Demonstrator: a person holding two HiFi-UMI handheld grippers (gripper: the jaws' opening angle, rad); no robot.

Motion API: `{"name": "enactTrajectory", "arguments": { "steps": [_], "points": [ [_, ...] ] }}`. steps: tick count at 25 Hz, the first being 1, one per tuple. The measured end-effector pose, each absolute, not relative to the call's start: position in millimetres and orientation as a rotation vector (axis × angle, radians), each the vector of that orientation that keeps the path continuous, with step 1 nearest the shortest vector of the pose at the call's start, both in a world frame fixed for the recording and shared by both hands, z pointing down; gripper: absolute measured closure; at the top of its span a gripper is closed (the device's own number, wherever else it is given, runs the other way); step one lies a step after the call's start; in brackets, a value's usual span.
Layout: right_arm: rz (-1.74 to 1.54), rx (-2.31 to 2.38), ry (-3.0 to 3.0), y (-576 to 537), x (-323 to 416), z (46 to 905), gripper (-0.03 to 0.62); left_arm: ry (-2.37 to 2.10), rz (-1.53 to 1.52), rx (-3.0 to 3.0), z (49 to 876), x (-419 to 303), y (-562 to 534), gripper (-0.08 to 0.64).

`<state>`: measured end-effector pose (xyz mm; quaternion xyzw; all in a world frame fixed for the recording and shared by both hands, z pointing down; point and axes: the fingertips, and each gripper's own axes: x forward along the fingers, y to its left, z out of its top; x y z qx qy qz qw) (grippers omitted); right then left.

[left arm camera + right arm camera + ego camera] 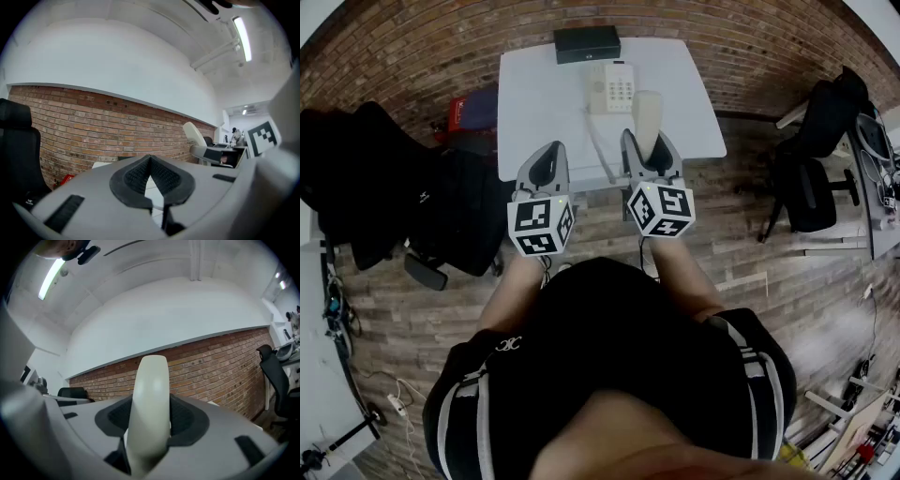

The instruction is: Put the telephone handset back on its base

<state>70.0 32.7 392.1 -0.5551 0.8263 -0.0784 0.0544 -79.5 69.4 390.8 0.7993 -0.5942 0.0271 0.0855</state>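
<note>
A cream telephone handset [647, 120] stands up between the jaws of my right gripper [649, 155], which is shut on it; in the right gripper view the handset [149, 413] fills the middle, pointing up. Its cord [598, 148] runs back toward the cream telephone base [610, 87] with keypad on the white table [544, 103], just left of and beyond the handset. My left gripper [545, 169] hovers at the table's near edge, jaws together with nothing between them; its dark pads [151, 176] meet in the left gripper view.
A black box [587, 43] lies at the table's far edge. Black office chairs [441, 211] stand left of the table, another chair [811, 183] to the right by a desk. A brick wall [93, 126] runs behind the table. Wooden floor surrounds.
</note>
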Motion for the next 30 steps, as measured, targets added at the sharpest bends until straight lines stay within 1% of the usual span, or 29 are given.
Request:
{"name": "enactTrajectory", "arguments": {
  "steps": [15, 30],
  "points": [
    [-0.262, -1.693, 2.509, 29.1, 52.7, 394.8, 0.391, -1.741, 0.092, 2.387, 396.4, -90.4, 66.3, 0.565],
    [-0.259, -1.836, 2.442, 36.7, 4.2, 403.5, 0.391, -1.583, 0.075, 2.461, 411.2, -141.8, 61.3, 0.565]
  ]
}}
